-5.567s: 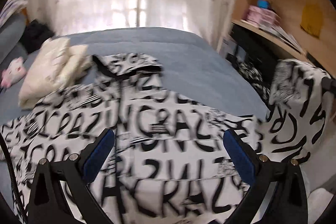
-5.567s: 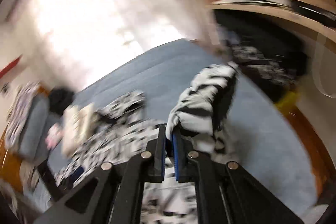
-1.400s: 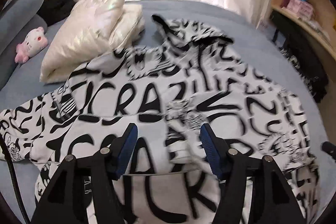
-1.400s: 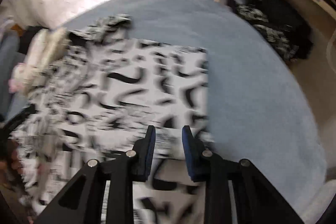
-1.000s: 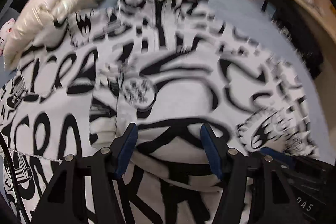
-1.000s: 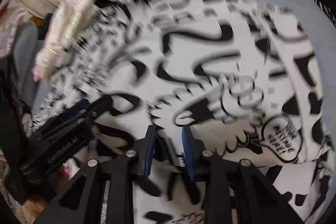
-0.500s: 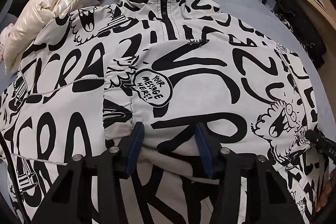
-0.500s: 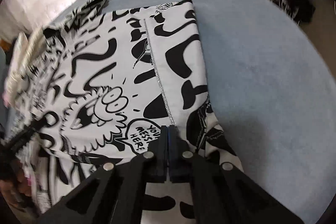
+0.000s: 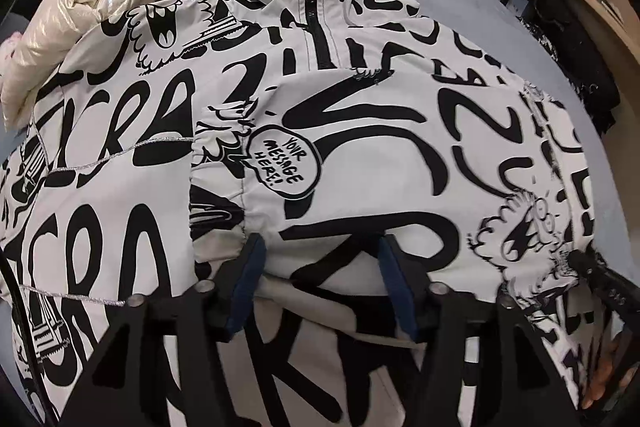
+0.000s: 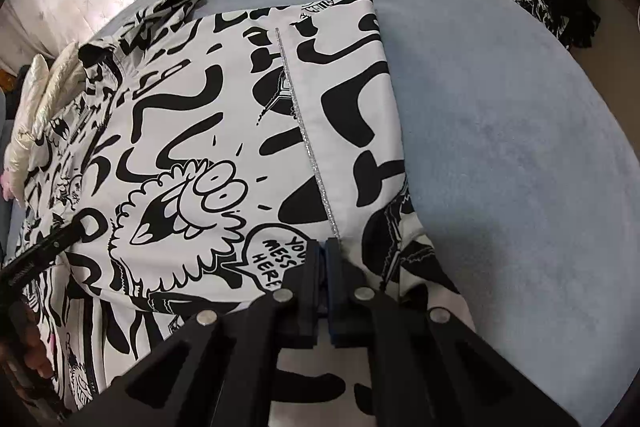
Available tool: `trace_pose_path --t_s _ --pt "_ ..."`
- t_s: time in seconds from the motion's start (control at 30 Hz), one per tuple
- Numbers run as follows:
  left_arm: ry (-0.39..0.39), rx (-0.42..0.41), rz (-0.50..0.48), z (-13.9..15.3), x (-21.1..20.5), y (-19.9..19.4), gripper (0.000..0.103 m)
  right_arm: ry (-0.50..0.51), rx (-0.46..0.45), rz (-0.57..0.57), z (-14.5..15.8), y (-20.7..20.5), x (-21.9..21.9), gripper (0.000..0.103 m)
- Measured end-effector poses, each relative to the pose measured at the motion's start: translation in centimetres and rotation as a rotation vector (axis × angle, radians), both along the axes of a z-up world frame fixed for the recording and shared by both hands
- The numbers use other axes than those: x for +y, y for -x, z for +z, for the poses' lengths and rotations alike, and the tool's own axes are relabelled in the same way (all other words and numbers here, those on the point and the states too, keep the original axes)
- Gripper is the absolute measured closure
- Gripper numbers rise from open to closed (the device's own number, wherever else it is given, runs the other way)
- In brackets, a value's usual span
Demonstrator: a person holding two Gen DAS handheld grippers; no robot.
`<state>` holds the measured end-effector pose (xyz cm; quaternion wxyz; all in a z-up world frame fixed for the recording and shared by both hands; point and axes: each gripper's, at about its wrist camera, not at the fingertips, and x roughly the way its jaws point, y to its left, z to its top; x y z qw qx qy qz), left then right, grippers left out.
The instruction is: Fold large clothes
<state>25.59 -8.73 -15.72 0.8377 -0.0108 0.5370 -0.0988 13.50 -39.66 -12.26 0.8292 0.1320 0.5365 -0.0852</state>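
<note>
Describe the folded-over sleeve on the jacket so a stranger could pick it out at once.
On the blue bed lies a white jacket covered in black graffiti lettering. The sleeve is the flap folded across its chest below the black zipper, just ahead of the left tool. Its gathered cuff carries a speech bubble reading "YOUR MESSAGE HERE!".

Black tool (image 9: 320, 267) frames, blue pads, silver screws.

A white jacket (image 9: 360, 131) with black graffiti print lies spread flat, one sleeve seemingly folded across.
</note>
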Motion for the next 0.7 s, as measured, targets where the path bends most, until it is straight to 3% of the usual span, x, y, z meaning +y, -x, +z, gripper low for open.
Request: trace_pose_path --t_s 0.07,0.17,0.23,0.47,0.7 --pt "-0.031 -0.023 0.017 1.1 -0.2 0.1 0.027 -0.005 0.012 0.010 1.0 -0.6 1.0 0.100" --pt "-0.080 -0.181 0.014 3.8 -1.1 0.6 0.027 -0.029 -0.031 0.081 2.9 -2.3 3.0 0.100" --pt "-0.086 -0.212 -0.009 4.6 -1.9 0.3 0.027 -0.017 -0.055 0.122 3.9 -3.6 4.5 0.098" --pt "-0.065 -0.239 -0.027 4.5 -3.5 -2.3 0.027 -0.070 -0.092 0.227 3.7 -10.4 8.5 0.094" --pt "-0.116 -0.136 0.030 -0.5 -3.0 -6.7 0.027 -0.055 -0.030 0.159 -0.4 -14.3 5.6 0.094"
